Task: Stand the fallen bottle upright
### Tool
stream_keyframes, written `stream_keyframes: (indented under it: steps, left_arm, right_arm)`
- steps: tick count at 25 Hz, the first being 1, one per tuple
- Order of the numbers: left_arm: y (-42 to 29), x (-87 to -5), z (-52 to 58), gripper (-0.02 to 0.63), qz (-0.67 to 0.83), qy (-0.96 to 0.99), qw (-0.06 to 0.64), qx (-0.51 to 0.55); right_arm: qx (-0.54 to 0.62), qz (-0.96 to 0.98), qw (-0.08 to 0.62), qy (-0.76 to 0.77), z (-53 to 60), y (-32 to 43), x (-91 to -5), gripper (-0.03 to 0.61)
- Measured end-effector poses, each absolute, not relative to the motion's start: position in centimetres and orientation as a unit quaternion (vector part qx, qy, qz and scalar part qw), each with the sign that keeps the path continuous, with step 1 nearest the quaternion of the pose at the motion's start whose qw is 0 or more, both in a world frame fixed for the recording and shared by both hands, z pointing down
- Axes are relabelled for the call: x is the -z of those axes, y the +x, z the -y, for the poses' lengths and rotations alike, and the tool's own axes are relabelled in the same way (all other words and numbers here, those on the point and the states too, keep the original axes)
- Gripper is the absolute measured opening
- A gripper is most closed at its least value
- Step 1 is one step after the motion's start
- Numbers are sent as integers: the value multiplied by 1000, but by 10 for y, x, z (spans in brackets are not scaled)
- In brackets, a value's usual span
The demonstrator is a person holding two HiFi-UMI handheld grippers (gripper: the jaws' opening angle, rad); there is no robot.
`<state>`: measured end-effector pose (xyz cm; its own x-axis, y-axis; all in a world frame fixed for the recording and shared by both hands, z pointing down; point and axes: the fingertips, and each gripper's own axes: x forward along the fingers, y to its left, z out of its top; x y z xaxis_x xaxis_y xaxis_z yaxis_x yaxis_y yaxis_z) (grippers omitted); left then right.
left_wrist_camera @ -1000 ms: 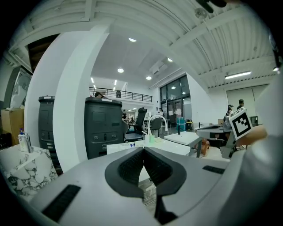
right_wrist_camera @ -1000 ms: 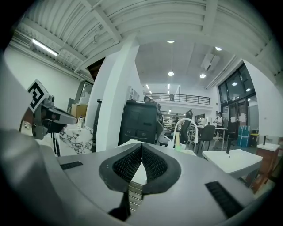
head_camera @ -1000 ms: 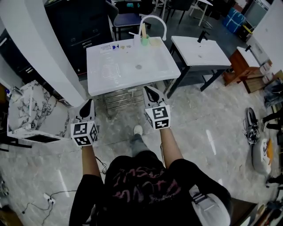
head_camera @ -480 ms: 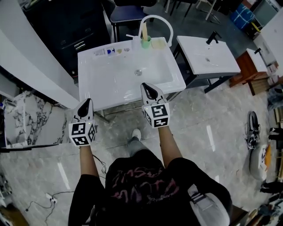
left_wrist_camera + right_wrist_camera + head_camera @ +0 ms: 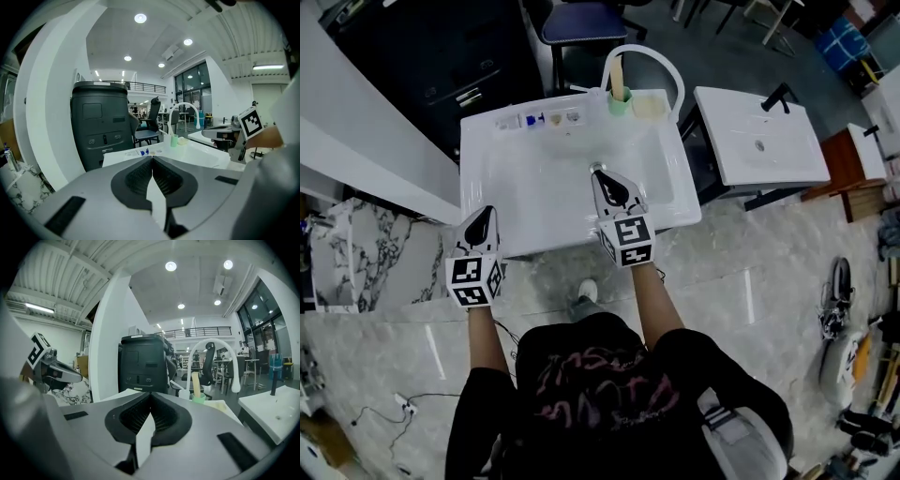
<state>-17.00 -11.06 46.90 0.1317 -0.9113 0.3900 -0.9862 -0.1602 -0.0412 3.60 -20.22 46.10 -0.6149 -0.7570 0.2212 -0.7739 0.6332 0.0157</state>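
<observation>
Both your grippers are closed and empty at the white washbasin.

Head view: your left gripper (image 5: 485, 212) hovers at the front-left corner of the washbasin (image 5: 516, 187), and your right gripper (image 5: 598, 174) is over its bowl near the drain. On the back ledge, left of the green cup (image 5: 620, 101) and the arched white faucet (image 5: 661, 61), a small clear bottle (image 5: 511, 121) seems to lie on its side, well apart from both grippers. Pale marble floor (image 5: 750, 281) lies around, a black cabinet (image 5: 441, 56) stands behind and a second basin (image 5: 759, 150) is to the right. Left gripper view: your jaws meet with nothing between them. Right gripper view: your jaws are together too, empty, pointing toward the cup and faucet.
</observation>
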Motion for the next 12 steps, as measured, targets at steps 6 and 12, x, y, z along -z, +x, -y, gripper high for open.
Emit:
stream_keyframes:
  steps: [6, 12]
  left_arm:
    - [-159, -463, 133, 17, 631, 746, 107, -184]
    - [-150, -457, 150, 17, 622, 754, 99, -189]
  right_arm:
    - [-51, 898, 99, 427, 223, 44, -461, 13]
    - [-54, 897, 93, 429, 233, 47, -457, 14]
